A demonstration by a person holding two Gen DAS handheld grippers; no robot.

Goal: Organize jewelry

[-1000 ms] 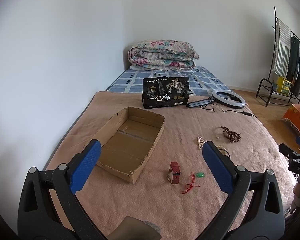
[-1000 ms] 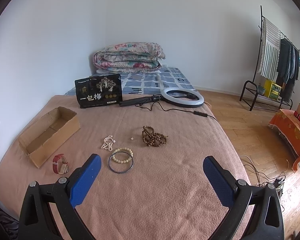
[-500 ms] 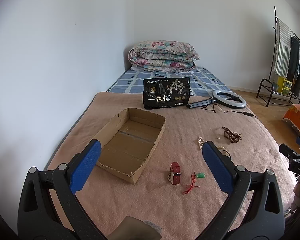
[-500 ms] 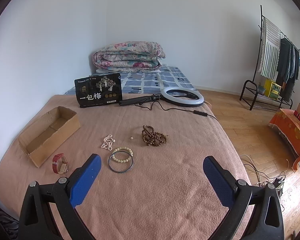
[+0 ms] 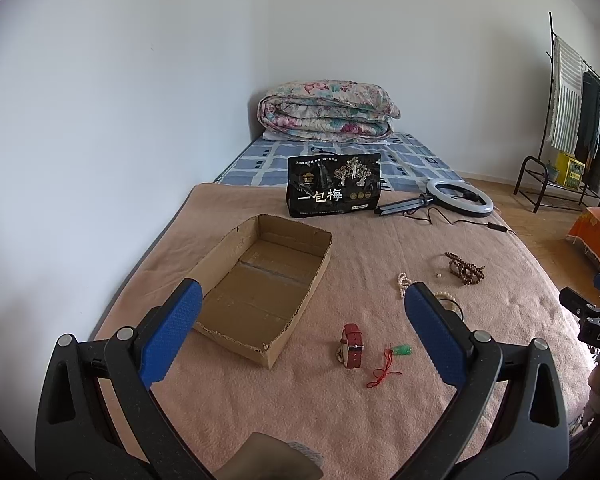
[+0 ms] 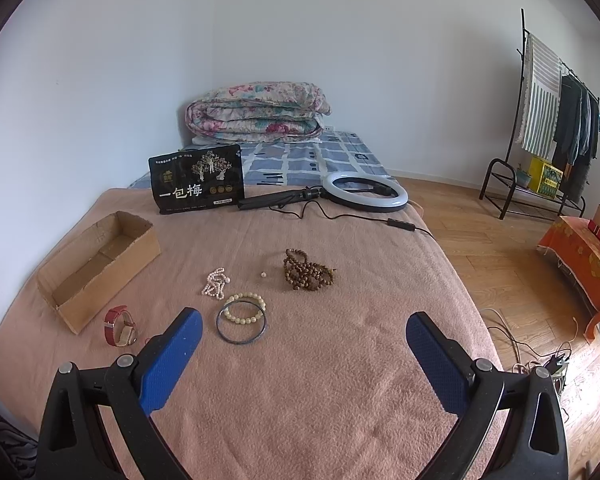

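An open cardboard box point(image 5: 260, 280) point(image 6: 96, 268) lies empty on the pink blanket. Beside it lie a red watch point(image 5: 351, 345) point(image 6: 119, 326), a green pendant on red cord point(image 5: 392, 360), a white pearl string point(image 6: 216, 283), a cream bead bracelet point(image 6: 245, 313) inside a dark bangle point(image 6: 241, 327), a loose bead point(image 6: 263, 275) and brown wooden beads point(image 6: 306, 270) point(image 5: 465, 268). My left gripper point(image 5: 302, 336) is open and empty, above the blanket near the box. My right gripper point(image 6: 304, 356) is open and empty, short of the bangle.
A black snack bag point(image 6: 197, 185) and a ring light with cable point(image 6: 364, 192) lie at the blanket's far edge. A folded quilt point(image 6: 256, 110) sits beyond. A clothes rack point(image 6: 556, 128) and wood floor are to the right.
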